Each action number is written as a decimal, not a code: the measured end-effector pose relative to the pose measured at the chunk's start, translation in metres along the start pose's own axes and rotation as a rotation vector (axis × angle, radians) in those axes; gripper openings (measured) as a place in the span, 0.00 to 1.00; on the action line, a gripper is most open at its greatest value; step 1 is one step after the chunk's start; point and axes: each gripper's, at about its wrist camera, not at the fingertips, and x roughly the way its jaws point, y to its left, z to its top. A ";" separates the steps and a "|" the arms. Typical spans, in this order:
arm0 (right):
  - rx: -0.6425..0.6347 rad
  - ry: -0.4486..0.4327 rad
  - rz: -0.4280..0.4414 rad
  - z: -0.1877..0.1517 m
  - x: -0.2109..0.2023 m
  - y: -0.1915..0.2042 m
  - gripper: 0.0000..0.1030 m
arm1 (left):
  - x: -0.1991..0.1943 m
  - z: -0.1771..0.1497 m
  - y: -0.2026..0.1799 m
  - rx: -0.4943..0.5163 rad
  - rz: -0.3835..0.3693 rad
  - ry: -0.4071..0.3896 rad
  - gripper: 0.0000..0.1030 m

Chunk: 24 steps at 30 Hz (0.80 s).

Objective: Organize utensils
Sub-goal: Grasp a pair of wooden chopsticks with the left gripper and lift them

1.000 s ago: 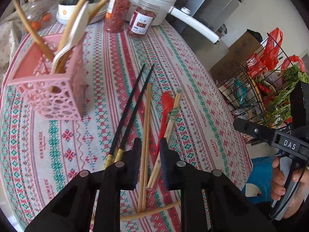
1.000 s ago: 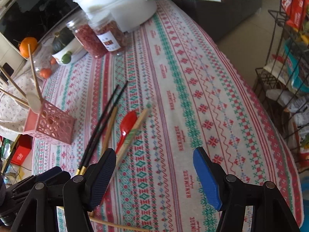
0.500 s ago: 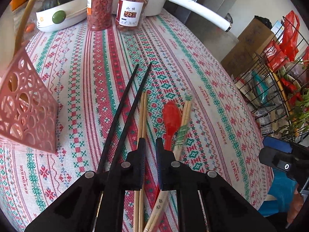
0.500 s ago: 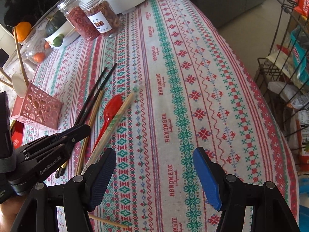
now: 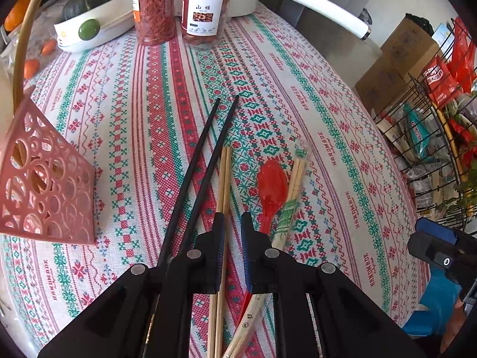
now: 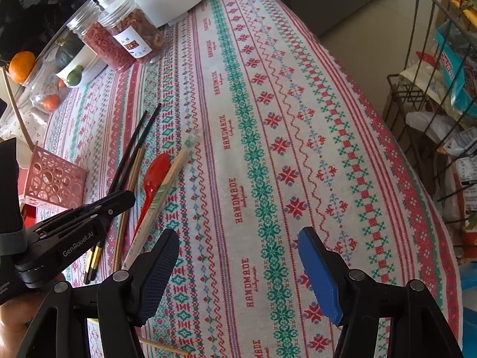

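My left gripper (image 5: 232,223) is low over the utensils on the tablecloth, its jaws narrowly apart and straddling a pair of wooden chopsticks (image 5: 223,179). It does not pinch them. Black chopsticks (image 5: 205,155) lie to its left. A red spoon (image 5: 272,191) and wrapped chopsticks (image 5: 293,188) lie to its right. The pink perforated holder (image 5: 44,188) stands at the left with utensils in it. My right gripper (image 6: 238,274) is wide open and empty above bare cloth, to the right of the pile. The left gripper (image 6: 119,200) shows in its view over the chopsticks.
Two jars (image 5: 179,6), a white pot with a long handle (image 5: 316,6) and a bowl of vegetables (image 5: 89,26) stand at the table's far end. A wire rack of packets (image 5: 441,137) stands beyond the right table edge. A loose stick (image 6: 164,347) lies near the front.
My left gripper has moved forward and down over the wooden chopsticks, and its jaws have narrowed. The right gripper has shifted slightly and stays wide open.
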 end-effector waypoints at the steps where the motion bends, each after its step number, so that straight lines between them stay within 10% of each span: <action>1: 0.005 0.000 -0.001 0.000 0.000 -0.001 0.69 | -0.001 -0.001 0.001 0.000 0.013 0.000 0.11; 14: 0.009 0.020 -0.021 -0.002 0.009 -0.002 0.69 | 0.013 0.002 -0.011 0.084 0.101 0.004 0.11; 24: 0.037 0.053 -0.037 0.000 0.024 0.006 0.69 | -0.058 -0.007 -0.012 0.101 -0.067 -0.146 0.09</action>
